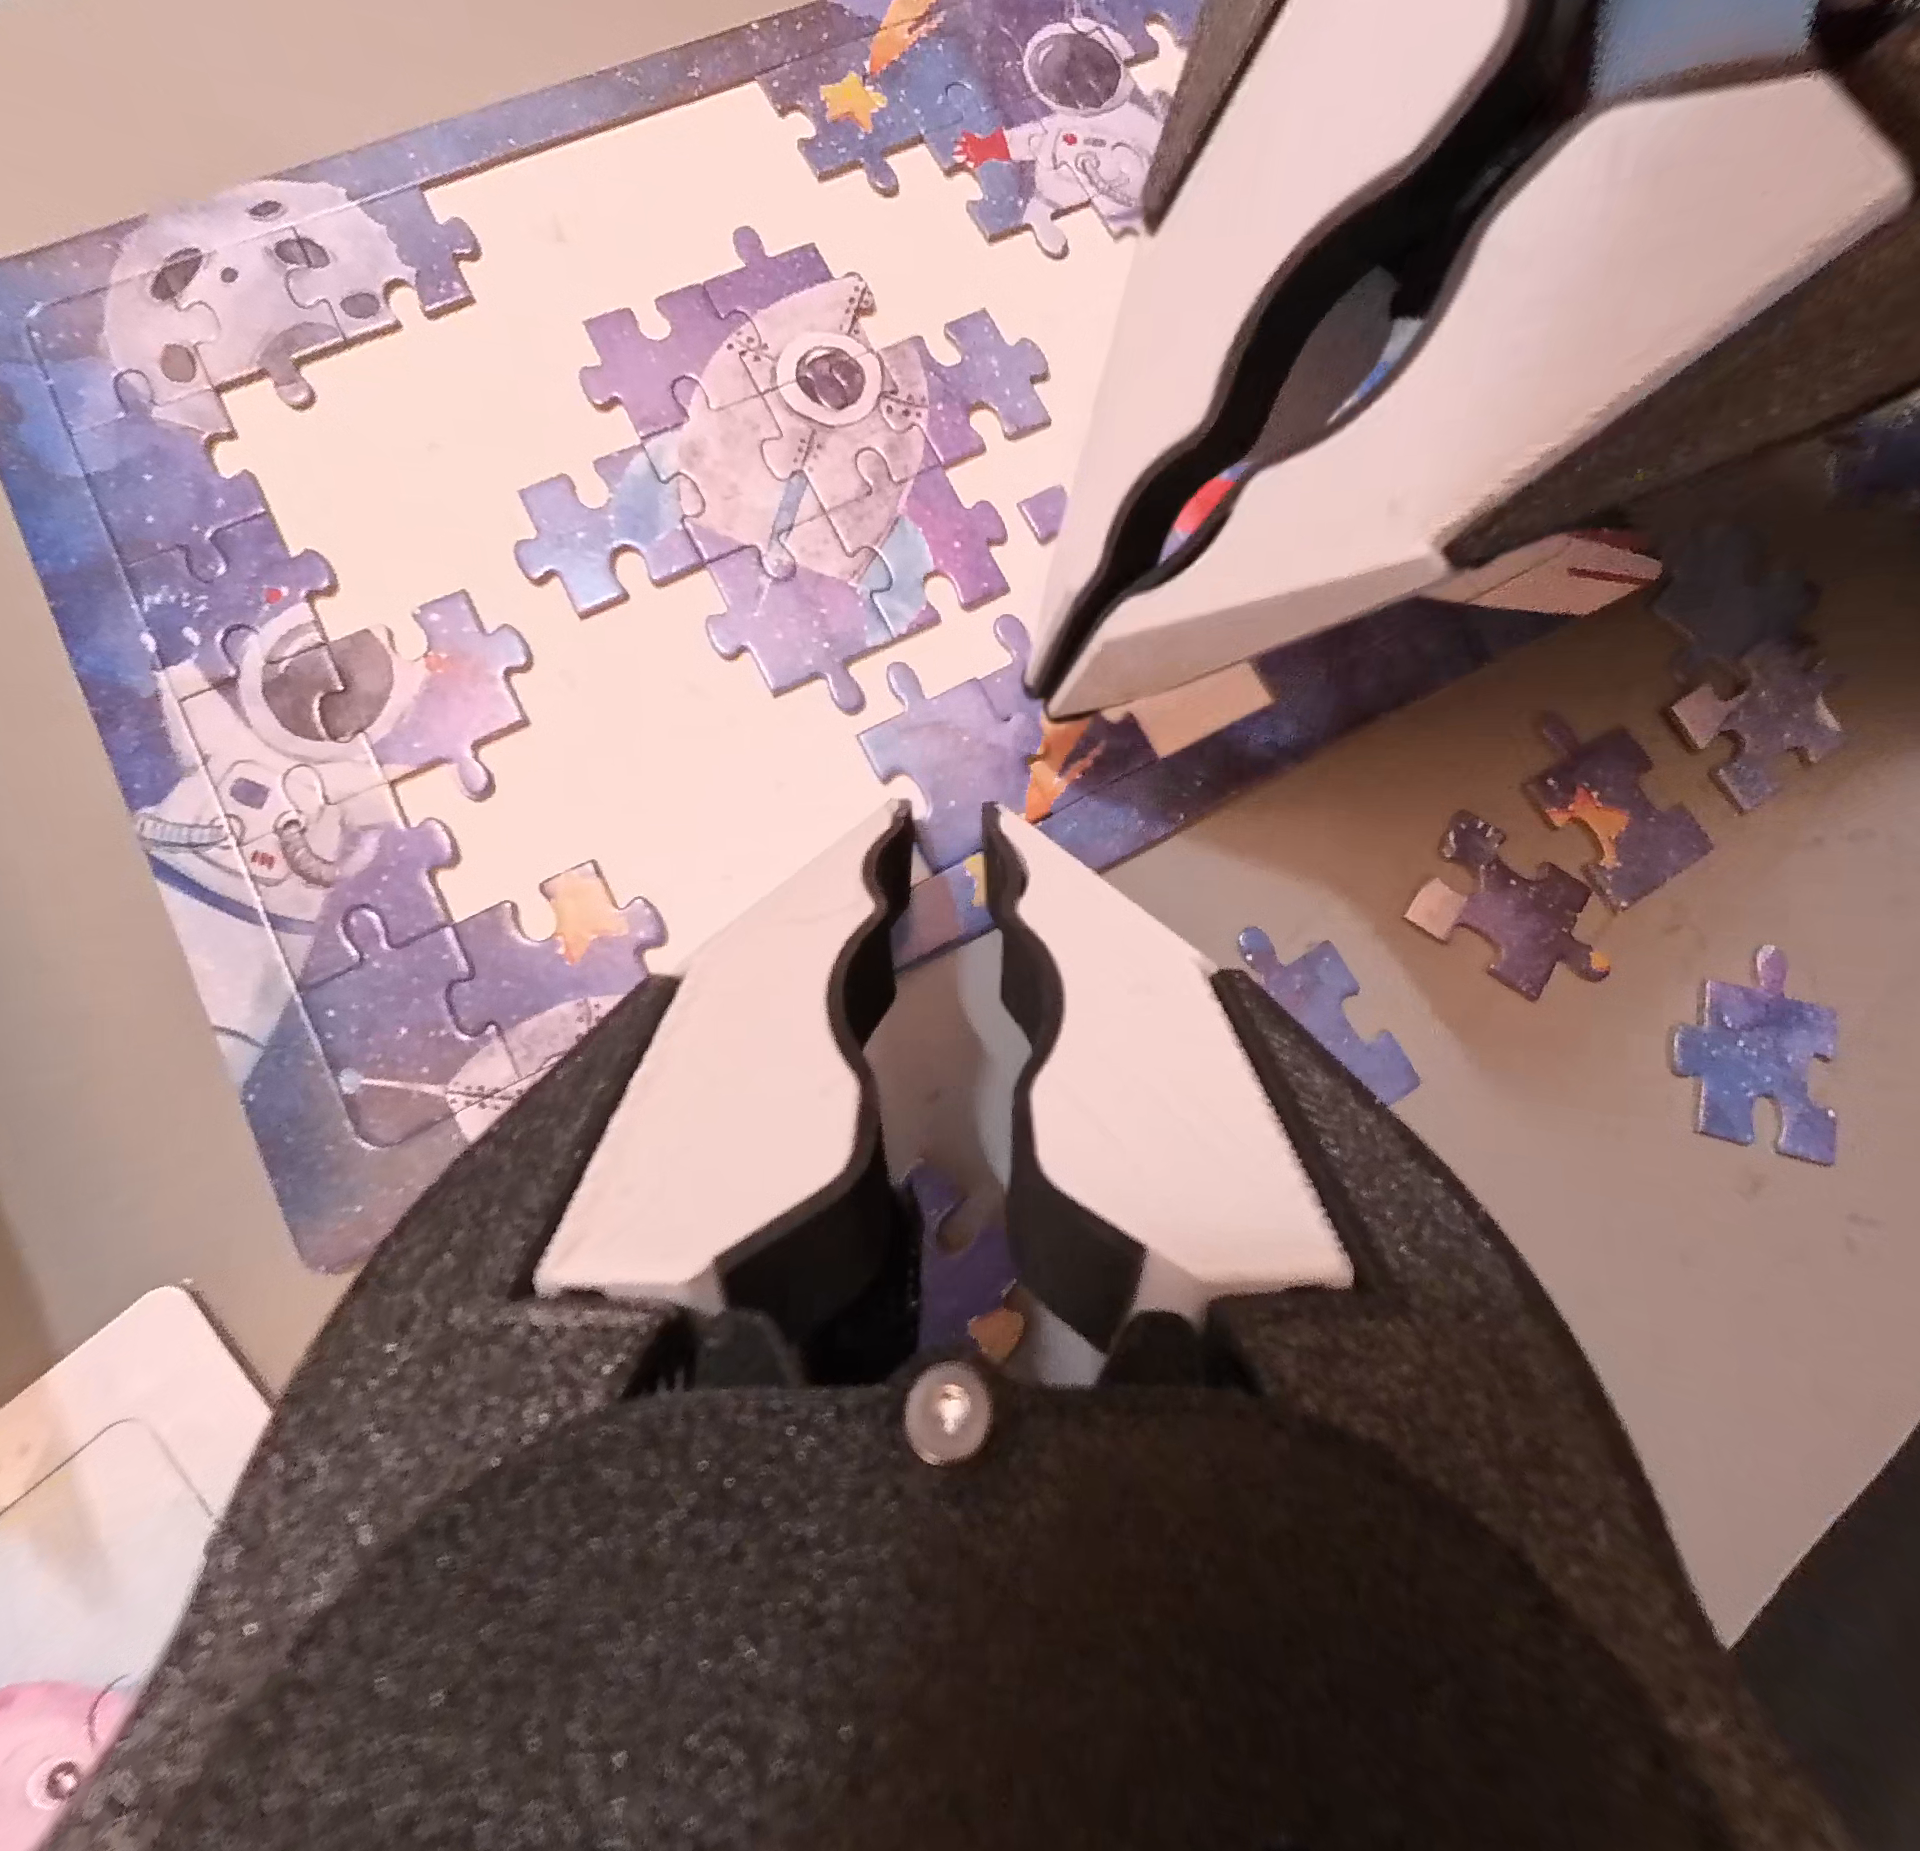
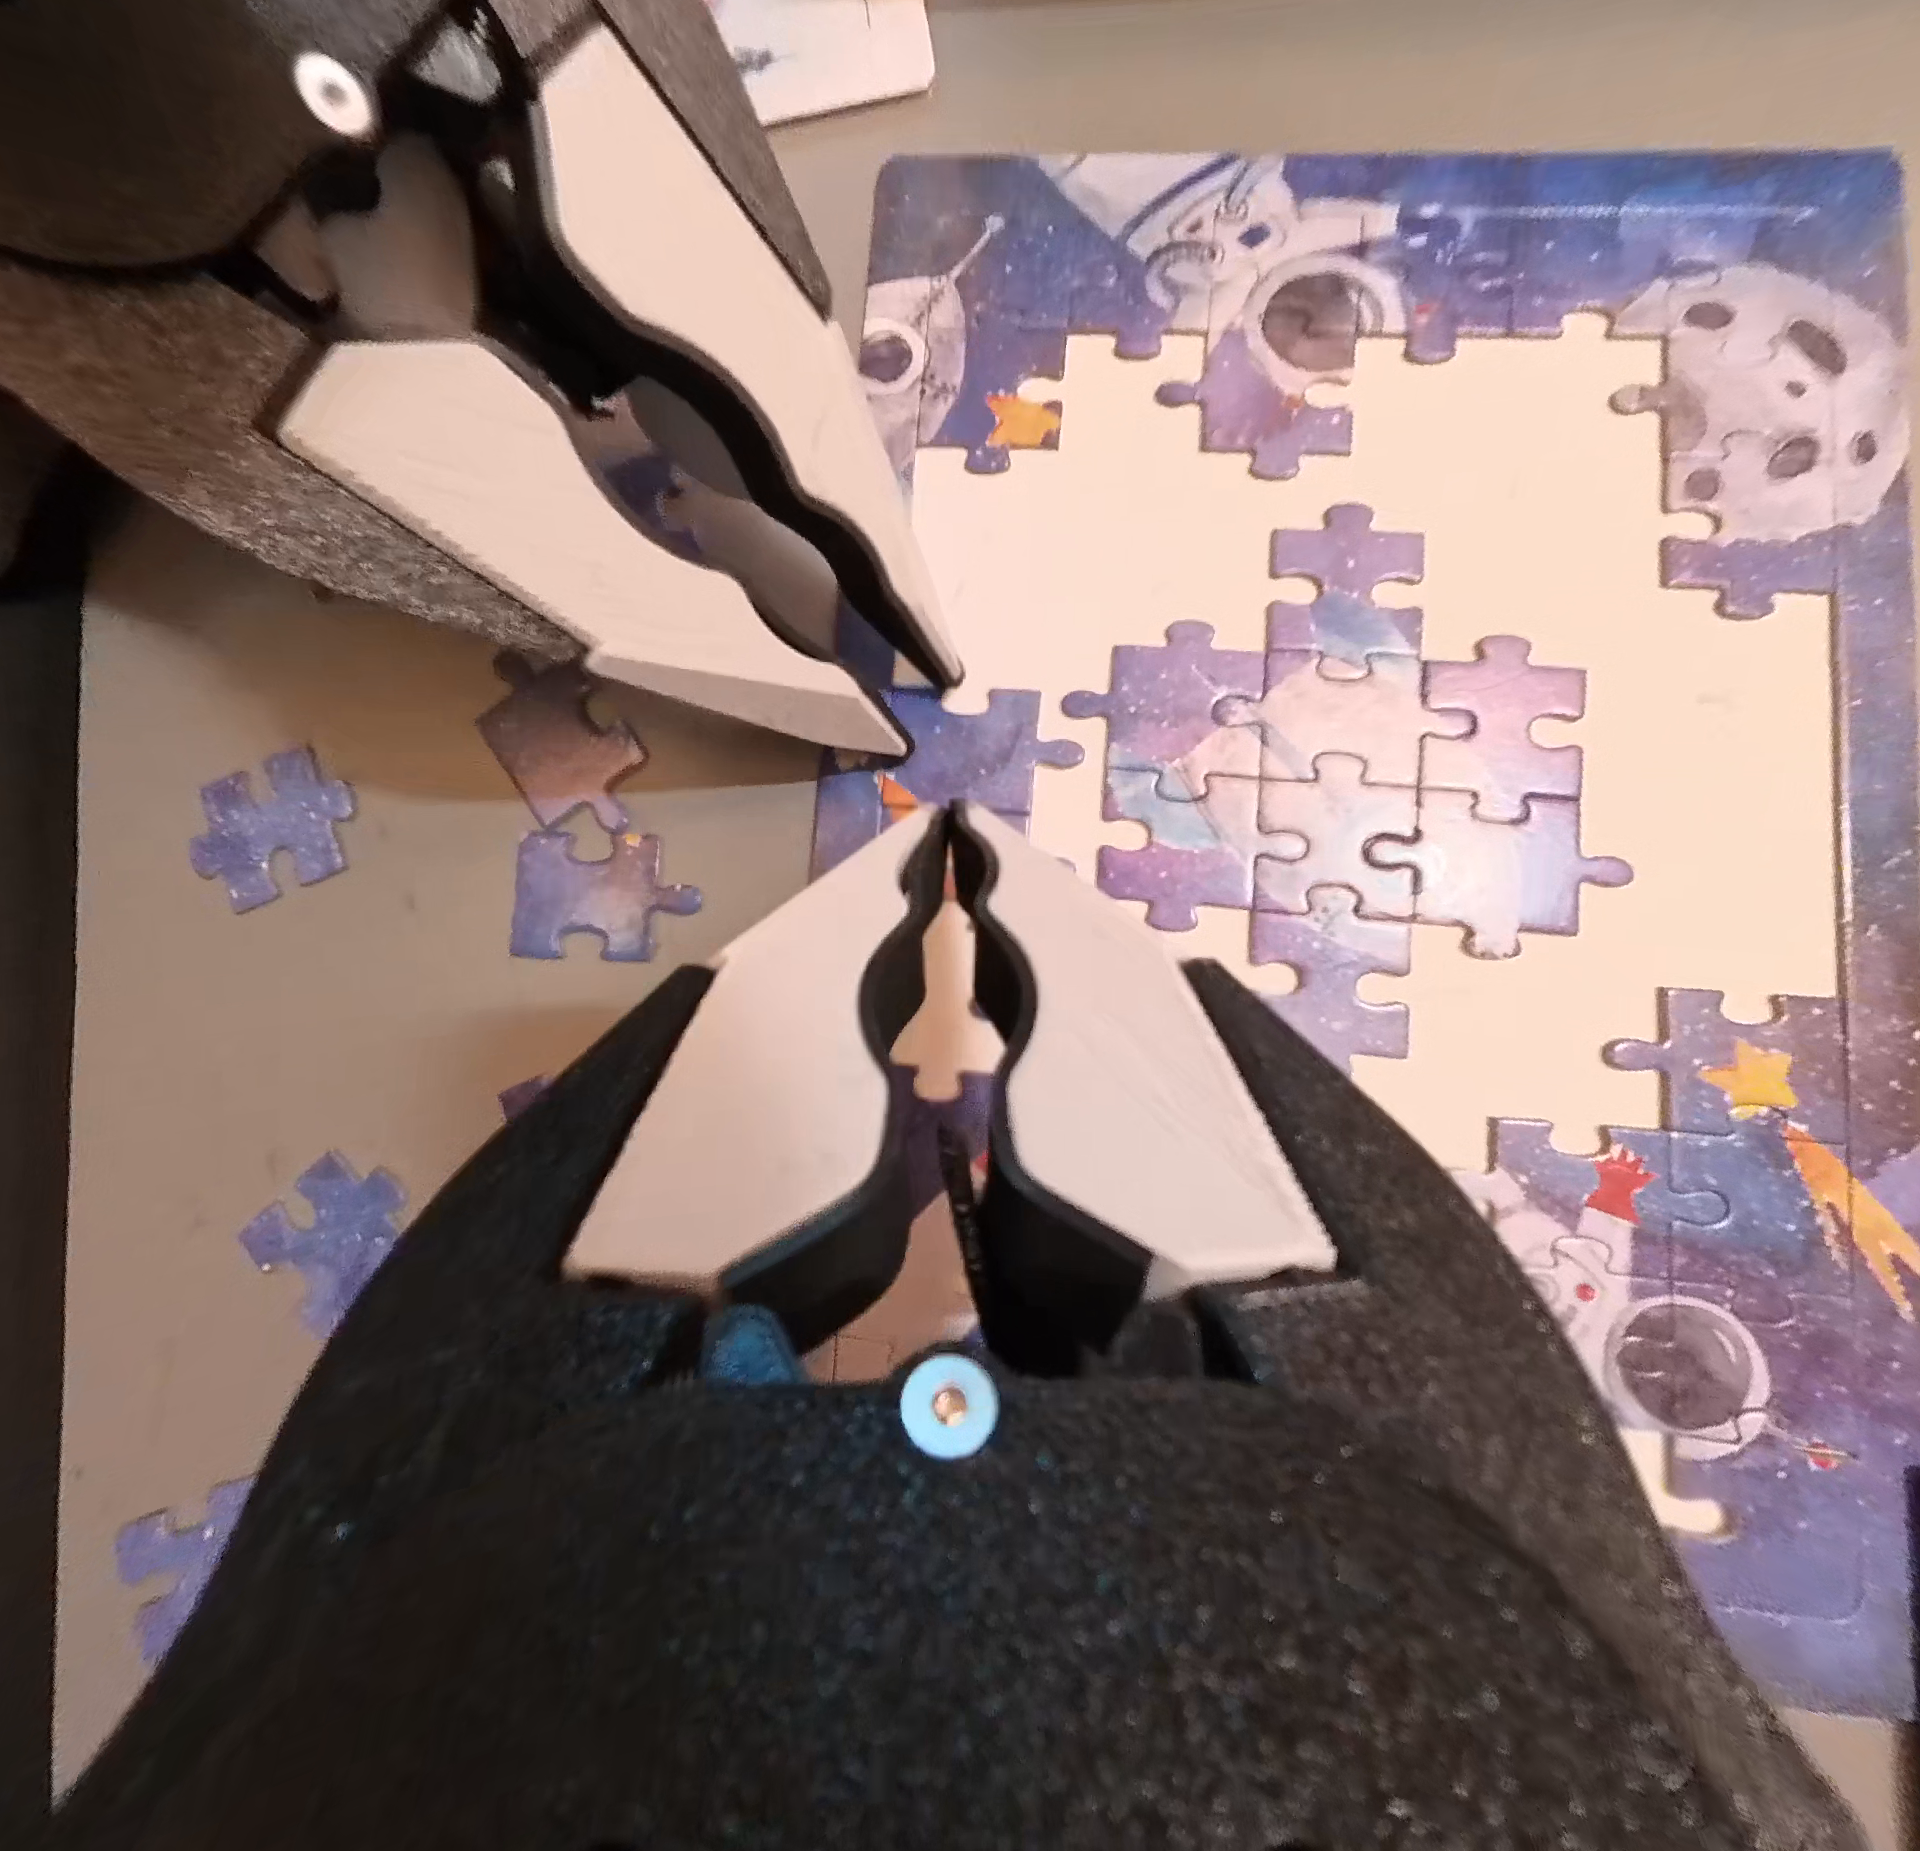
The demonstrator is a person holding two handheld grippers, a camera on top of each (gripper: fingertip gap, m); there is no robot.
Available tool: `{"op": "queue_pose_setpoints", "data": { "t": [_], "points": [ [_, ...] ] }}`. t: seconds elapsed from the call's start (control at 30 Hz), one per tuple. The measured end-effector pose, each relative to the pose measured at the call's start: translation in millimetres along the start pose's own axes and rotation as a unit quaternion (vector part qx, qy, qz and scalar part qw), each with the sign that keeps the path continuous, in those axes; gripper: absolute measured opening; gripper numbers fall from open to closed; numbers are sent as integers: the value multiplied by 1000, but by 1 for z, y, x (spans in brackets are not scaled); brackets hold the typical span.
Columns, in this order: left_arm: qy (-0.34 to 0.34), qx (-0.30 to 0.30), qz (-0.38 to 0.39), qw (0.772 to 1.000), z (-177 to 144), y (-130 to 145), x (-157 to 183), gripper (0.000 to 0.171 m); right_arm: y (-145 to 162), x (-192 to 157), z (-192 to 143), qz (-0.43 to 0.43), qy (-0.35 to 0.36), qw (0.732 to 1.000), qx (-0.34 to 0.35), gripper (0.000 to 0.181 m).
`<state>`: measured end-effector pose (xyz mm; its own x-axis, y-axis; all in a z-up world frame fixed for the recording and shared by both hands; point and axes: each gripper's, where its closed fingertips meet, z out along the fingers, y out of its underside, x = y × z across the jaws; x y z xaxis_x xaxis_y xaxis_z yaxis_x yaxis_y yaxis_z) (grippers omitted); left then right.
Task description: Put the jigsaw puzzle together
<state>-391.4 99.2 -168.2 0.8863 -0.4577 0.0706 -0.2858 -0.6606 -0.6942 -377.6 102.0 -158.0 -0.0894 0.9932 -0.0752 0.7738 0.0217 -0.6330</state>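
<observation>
Left wrist view: the left gripper [image 1: 948,814] hovers with its jaws slightly parted and empty over the near edge of the space-themed puzzle board [image 1: 94,513], just above a purple piece [image 1: 940,747]. The right gripper [image 1: 1044,700], its jaws closed, touches that piece. Loose pieces [image 1: 1756,1063] lie on the table [image 1: 1558,1386].

Right wrist view: the right gripper [image 2: 951,814] has its jaws pressed together, holding nothing, at the purple piece [image 2: 961,752]; the rocket cluster [image 2: 1340,773] sits mid-board.

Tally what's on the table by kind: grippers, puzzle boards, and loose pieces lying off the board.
Grippers: 2, left gripper and right gripper
Puzzle boards: 2, space board and pink-picture board
Loose pieces: 6
Total: 10
</observation>
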Motion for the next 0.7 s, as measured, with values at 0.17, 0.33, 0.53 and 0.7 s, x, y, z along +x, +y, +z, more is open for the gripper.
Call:
{"op": "queue_pose_setpoints", "data": {
  "t": [0.17,0.33,0.53,0.7],
  "points": [
    [-8,1,0,1000,0,0,-2,13,6,1,10,-10,11,1000,-25,1],
    [-13,4,-5,1000,-2,0,-5,13,4,1,12,3,6,1000,-12,0],
    [-7,5,-4,1000,0,0,-3,13,5,0,12,9,0,1000,-14,0],
    [-8,5,-4,1000,0,-1,-3,12,5,-1,11,26,-14,999,-16,0]
  ]
}}
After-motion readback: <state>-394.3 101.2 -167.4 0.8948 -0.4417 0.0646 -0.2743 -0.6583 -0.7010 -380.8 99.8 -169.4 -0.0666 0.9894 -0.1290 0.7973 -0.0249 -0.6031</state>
